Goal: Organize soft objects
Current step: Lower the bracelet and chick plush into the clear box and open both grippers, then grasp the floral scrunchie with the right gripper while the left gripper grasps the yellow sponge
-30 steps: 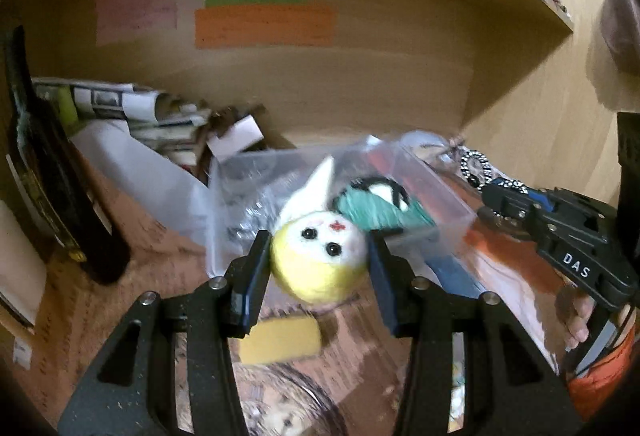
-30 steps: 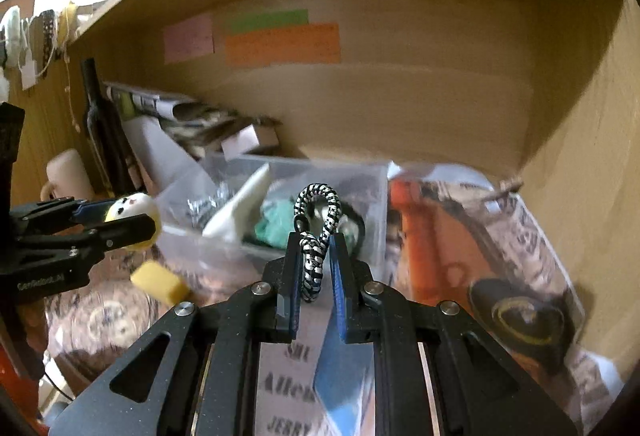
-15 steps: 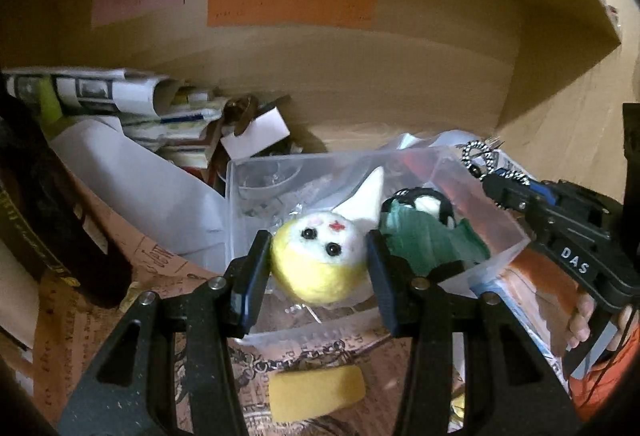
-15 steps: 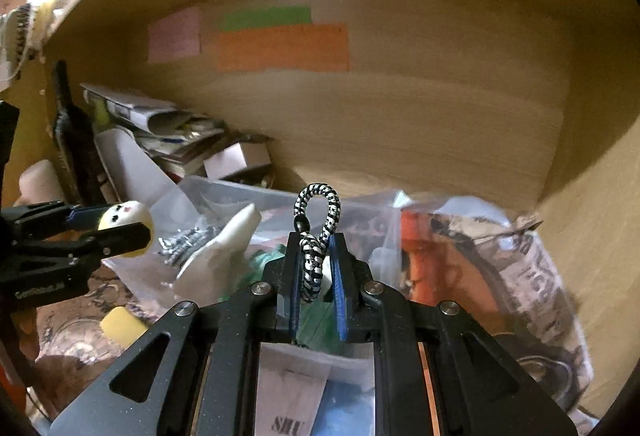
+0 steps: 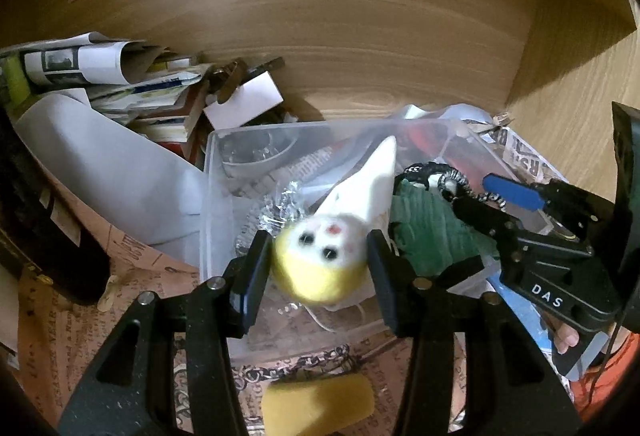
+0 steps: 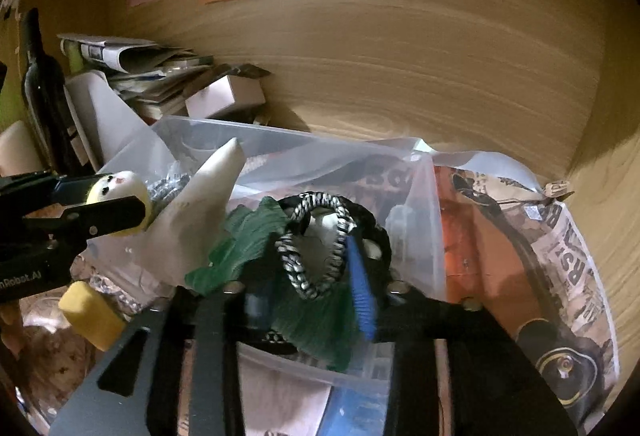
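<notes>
A clear plastic bin (image 5: pixel 208 204) (image 6: pixel 424 196) stands on the shelf and holds a white pointed soft piece (image 5: pixel 368 180) (image 6: pixel 200 212), a green cloth (image 5: pixel 432 232) (image 6: pixel 244 240) and crumpled foil. My left gripper (image 5: pixel 318 268) (image 6: pixel 116 196) is shut on a yellow-and-white ball doll (image 5: pixel 320 260) (image 6: pixel 116 190) above the bin's near left side. My right gripper (image 6: pixel 312 292) (image 5: pixel 476 192) has opened over the bin; the black-and-white braided ring (image 6: pixel 316 244) (image 5: pixel 452 180) lies loose between its fingers on the green cloth.
A yellow sponge (image 5: pixel 320 402) (image 6: pixel 90 310) lies in front of the bin. A dark bottle (image 6: pixel 44 88) stands at left. Rolled newspapers (image 5: pixel 80 60) and a small white box (image 5: pixel 244 106) are piled behind. Newspaper and an orange item (image 6: pixel 480 236) lie at right.
Both grippers moved forward over the bin. The right gripper opened and let the braided ring down onto the green cloth. The left still holds the doll.
</notes>
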The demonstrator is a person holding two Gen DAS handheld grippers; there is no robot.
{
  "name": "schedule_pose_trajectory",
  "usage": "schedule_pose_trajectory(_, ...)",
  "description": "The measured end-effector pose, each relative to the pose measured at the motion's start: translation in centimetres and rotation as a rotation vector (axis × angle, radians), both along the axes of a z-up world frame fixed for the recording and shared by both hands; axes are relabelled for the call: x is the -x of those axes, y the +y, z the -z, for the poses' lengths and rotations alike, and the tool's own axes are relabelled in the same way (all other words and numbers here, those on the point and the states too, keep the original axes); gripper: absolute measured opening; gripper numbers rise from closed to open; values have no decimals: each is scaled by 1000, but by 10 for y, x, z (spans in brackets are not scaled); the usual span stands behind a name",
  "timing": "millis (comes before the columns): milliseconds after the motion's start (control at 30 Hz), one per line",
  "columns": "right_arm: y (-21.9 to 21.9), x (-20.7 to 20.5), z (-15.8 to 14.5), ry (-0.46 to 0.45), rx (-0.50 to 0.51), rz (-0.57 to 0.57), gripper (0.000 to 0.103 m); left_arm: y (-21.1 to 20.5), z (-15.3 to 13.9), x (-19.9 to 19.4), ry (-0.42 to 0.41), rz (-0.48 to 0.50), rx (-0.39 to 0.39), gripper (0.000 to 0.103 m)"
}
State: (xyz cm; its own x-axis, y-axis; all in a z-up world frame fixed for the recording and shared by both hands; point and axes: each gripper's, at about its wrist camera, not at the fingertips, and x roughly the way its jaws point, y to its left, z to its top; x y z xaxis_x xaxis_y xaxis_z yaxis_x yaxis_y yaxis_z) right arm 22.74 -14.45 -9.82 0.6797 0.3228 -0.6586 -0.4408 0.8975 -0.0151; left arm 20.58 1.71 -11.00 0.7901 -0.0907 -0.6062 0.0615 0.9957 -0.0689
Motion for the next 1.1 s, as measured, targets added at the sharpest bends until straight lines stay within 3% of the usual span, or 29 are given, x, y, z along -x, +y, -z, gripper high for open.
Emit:
schedule_pose_trajectory(167,-3,5,-8,-29,-4,7,64,2,-7,9,-29,-7,4,66)
schedule_pose_trajectory(267,-4,9,-15,-49,-6,7,66,1,-16,21,-59,-10,-9,71)
schedule_pose_trajectory(400,-7,18,-27,-77,-27,7,81,-1,-30,41,-109,-16,-21,90)
schedule_pose_trajectory(500,-10,31,-40,-115,-44,7,83,0,-39,57,-145,-20,-10,100)
schedule_pose_trajectory(700,-15,66,-62,-176,-77,-8,99,-3,-47,85,-187,-17,-13,102)
schedule_pose_trajectory(900,-14,96,-65,-215,-60,-35,101,-7,-39,109,-179,-18,-12,103)
schedule_pose_trajectory(1100,-9,113,-48,-153,-70,-52,101,-9,-18,122,-127,-29,-12,103)
